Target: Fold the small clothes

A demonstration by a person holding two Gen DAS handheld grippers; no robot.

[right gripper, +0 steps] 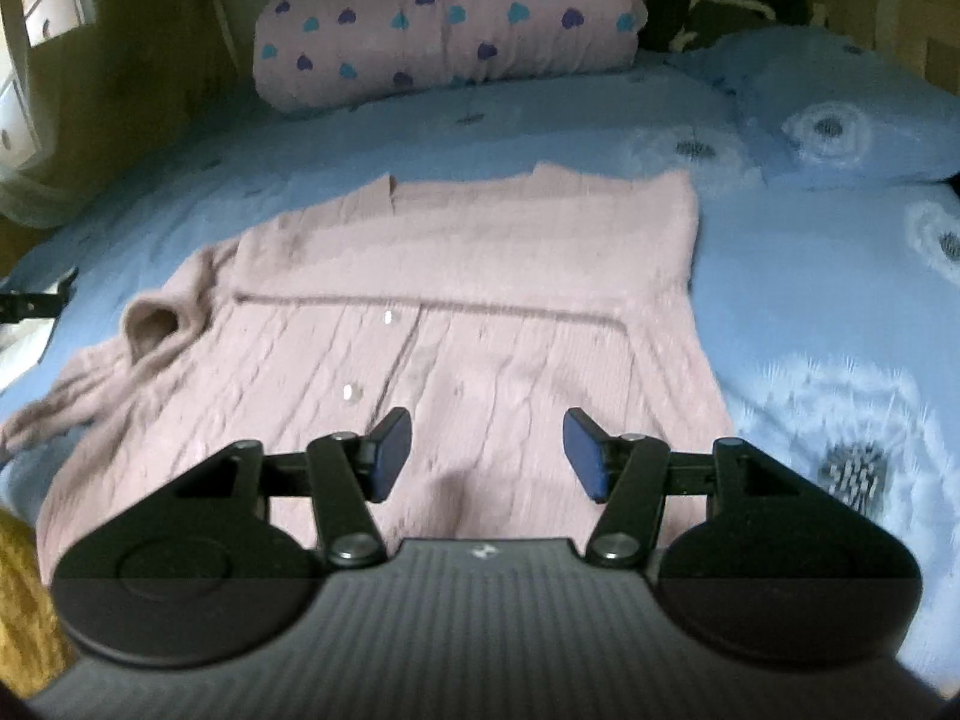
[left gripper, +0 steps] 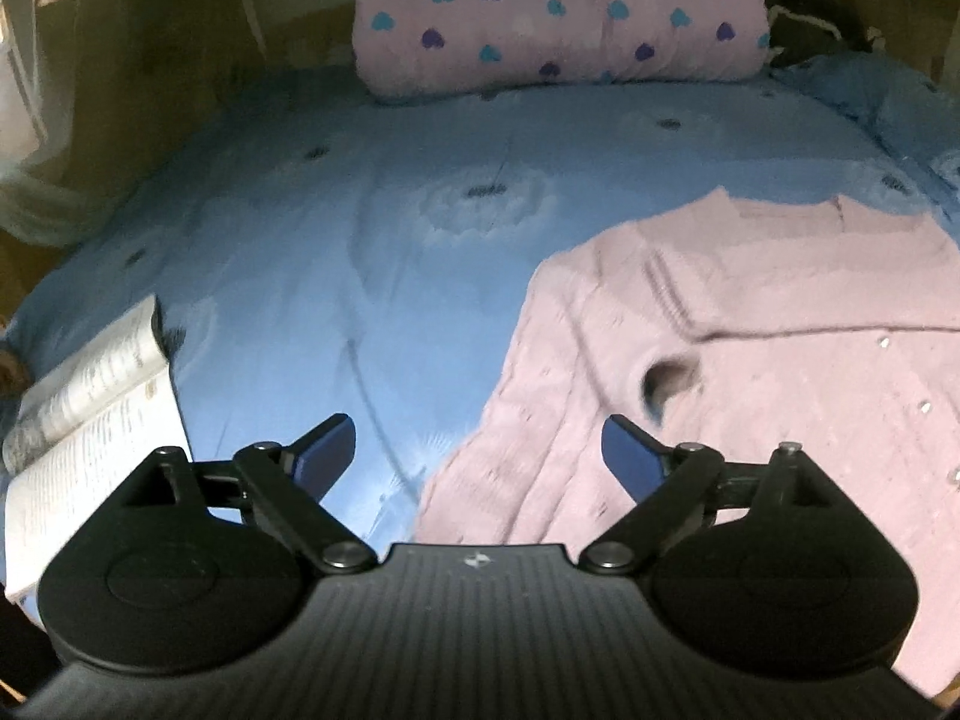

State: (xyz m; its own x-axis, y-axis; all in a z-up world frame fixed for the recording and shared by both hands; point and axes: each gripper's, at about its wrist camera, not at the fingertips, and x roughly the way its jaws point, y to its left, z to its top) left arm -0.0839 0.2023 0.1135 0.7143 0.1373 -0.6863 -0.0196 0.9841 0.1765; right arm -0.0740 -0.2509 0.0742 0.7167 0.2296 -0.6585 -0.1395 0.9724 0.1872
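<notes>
A small pink knit cardigan [right gripper: 456, 312] lies flat on the blue bedspread [right gripper: 810, 312], front up, with small buttons down its middle. Its top part is folded over across the body. One sleeve with an open cuff [right gripper: 153, 327] lies at its left side. The cardigan also shows at the right of the left wrist view [left gripper: 750, 348]. My left gripper [left gripper: 477, 450] is open and empty, above the cardigan's left edge and sleeve. My right gripper [right gripper: 487, 450] is open and empty, above the cardigan's lower hem.
An open book [left gripper: 90, 420] lies on the bed at the left. A rolled pink quilt with hearts [left gripper: 558, 18] lies at the head of the bed. A blue pillow [right gripper: 840, 102] sits at the far right. The bedspread [left gripper: 300, 252] stretches between book and cardigan.
</notes>
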